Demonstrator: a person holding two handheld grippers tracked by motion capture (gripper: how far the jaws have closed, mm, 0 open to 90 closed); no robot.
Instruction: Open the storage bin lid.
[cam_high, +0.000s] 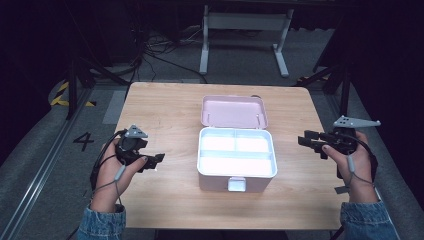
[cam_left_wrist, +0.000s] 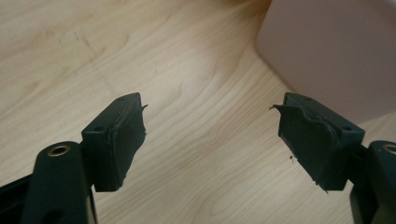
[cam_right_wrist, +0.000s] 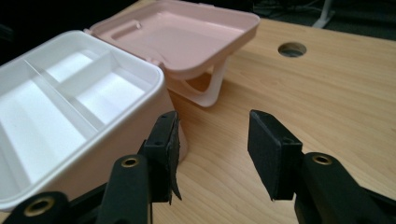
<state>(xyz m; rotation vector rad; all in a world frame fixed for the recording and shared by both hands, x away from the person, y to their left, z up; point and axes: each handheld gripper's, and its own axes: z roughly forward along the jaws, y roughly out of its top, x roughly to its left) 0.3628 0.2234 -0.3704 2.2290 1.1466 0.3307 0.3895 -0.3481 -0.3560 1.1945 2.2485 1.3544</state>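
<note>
A: Where does it all sit?

B: The pink box (cam_high: 235, 170) stands mid-table (cam_high: 165, 105), its lid (cam_high: 233, 111) thrown back behind it and the white tray (cam_high: 236, 152) with its three compartments exposed. The left gripper (cam_high: 156, 161) is beside the box's left wall, the right gripper (cam_high: 306, 142) off its right side. Both have their jaws apart with nothing between them.

A: What could go wrong?

B: The lid hangs back on a thin white handle (cam_right_wrist: 210, 88). A careless push there could tip the box or slam the lid. The right gripper's near jaw is close to the box corner and could shove the box sideways.

A: Anything unclear?

B: The tray glares white from above, so I can't be sure it's empty, though it looks bare in the right gripper view. The front latch (cam_high: 236, 184) is small and washed out. The hinge is hidden.
</note>
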